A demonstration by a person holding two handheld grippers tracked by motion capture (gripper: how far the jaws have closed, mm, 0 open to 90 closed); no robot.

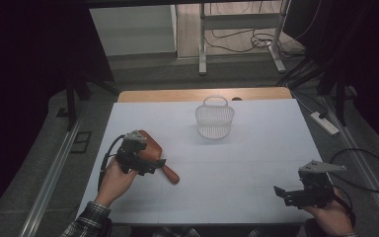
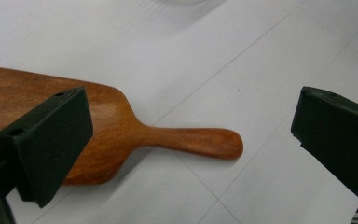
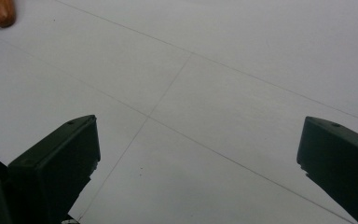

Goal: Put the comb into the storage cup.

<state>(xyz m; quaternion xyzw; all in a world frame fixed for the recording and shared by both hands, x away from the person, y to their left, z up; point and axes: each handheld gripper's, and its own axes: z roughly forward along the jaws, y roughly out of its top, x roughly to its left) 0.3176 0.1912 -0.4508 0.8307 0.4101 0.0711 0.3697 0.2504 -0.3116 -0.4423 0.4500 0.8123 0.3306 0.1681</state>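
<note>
The wooden paddle board (image 2: 98, 135) lies flat on the white worktop (image 1: 237, 168) at near left, handle toward the middle. The left tool (image 1: 145, 165) hovers over it, jaws wide; the right tool (image 1: 286, 193) waits wide at near right. A clean pickup likely means straddling the narrow handle, then closing squarely; the white basket (image 1: 214, 118) stands far off

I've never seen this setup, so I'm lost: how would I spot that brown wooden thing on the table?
Start at the white table and look to its left side, where the left gripper hovers with its jaws open. Under it lies the wooden paddle, flat, with a broad blade and a short rounded handle. It is the only brown item; the white basket stands farther back.
</note>
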